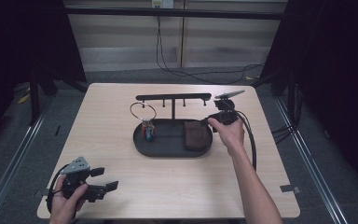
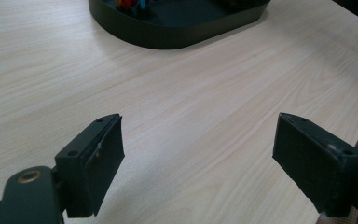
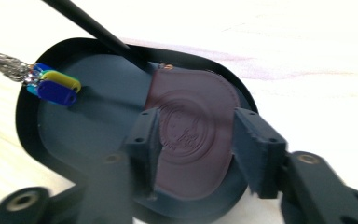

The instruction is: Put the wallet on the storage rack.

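Wood-grain desk (image 1: pixel 121 116) runs bare along its near edge, where the left gripper (image 1: pixel 101 185) lies low at the near-left corner in the person's left hand (image 1: pixel 65 200), its fingers (image 2: pixel 93 163) spread wide with nothing but desk surface between them. Farther in, at the middle of the desk, sits a black oval tray (image 1: pixel 168 150) with a low wall. Its right end holds a dark brown leather pouch (image 1: pixel 195 134), lying flat on the tray floor with a round embossed mark on its face. Its left end holds a bunch of key tags (image 1: pixel 148 130), blue and yellow among them, joined to a chain and a wire ring (image 1: pixel 143 110) that stands up above the tray's far-left rim. The right gripper (image 1: pixel 224 114), held by the right hand (image 1: pixel 228 133), hovers just beyond the tray's right end; in the right gripper view its fingers (image 3: pixel 144 140) stand apart on either side of the pouch (image 3: pixel 191 135), open about as wide as the pouch, and whether they touch it cannot be told. From the tray's far side rises a thin black post carrying a crossbar (image 1: pixel 172 97) with short pegs hanging beneath it.
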{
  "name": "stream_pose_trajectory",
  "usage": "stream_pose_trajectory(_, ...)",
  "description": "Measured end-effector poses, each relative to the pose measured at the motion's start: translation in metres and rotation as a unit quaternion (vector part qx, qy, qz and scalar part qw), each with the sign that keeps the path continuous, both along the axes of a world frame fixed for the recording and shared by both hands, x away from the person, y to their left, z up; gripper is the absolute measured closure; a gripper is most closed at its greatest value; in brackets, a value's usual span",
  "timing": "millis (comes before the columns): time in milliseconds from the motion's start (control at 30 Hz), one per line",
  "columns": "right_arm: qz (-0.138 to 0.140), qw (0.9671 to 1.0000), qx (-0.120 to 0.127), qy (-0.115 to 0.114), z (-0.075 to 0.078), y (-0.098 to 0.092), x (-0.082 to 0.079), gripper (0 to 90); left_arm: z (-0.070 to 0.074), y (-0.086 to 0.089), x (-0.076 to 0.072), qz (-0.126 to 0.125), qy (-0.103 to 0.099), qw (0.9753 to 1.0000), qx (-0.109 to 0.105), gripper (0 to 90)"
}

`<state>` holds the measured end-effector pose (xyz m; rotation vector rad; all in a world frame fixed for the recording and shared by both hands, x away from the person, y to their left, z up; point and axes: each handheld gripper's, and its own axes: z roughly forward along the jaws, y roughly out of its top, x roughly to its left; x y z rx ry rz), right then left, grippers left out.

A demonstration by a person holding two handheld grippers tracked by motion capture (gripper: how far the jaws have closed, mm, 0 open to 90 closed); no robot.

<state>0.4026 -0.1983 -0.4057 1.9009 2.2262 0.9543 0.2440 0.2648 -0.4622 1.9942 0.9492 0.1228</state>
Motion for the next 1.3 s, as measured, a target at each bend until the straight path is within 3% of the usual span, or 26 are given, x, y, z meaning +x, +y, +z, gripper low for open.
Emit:
stream_pose_trajectory(333, 0.006, 0.9997, 0.004, -0.024, 0.003, -0.008, -0.020, 34.1, 0.000, 0.001, 0.001, 0.005, 0.002, 1.0000, 0.000, 16.2)
stream_pose_trajectory(567, 0.020, 0.9985, 0.020, -0.047, 0.005, -0.009, -0.038, 31.2, -0.001, 0.000, 0.002, 0.007, 0.002, 1.0000, 0.000, 16.2)
stream_pose_trajectory(733, 0.027, 0.9968, 0.046, -0.060, 0.001, -0.013, -0.052, 28.9, -0.001, 0.000, 0.003, 0.008, 0.003, 1.0000, 0.002, 16.2)
stream_pose_trajectory(1067, 0.021, 0.9944, 0.071, -0.075, -0.010, -0.026, -0.078, 19.2, -0.001, -0.001, 0.003, 0.010, 0.003, 0.9999, 0.002, 16.2)
stream_pose_trajectory(1133, 0.020, 0.9928, 0.084, -0.084, -0.012, -0.029, -0.085, 19.1, -0.001, -0.002, 0.003, 0.009, 0.004, 0.9999, 0.001, 16.2)
stream_pose_trajectory(1300, 0.017, 0.9907, 0.086, -0.104, -0.017, -0.034, -0.103, 18.1, -0.001, -0.002, 0.003, 0.011, 0.005, 0.9999, 0.001, 16.1)
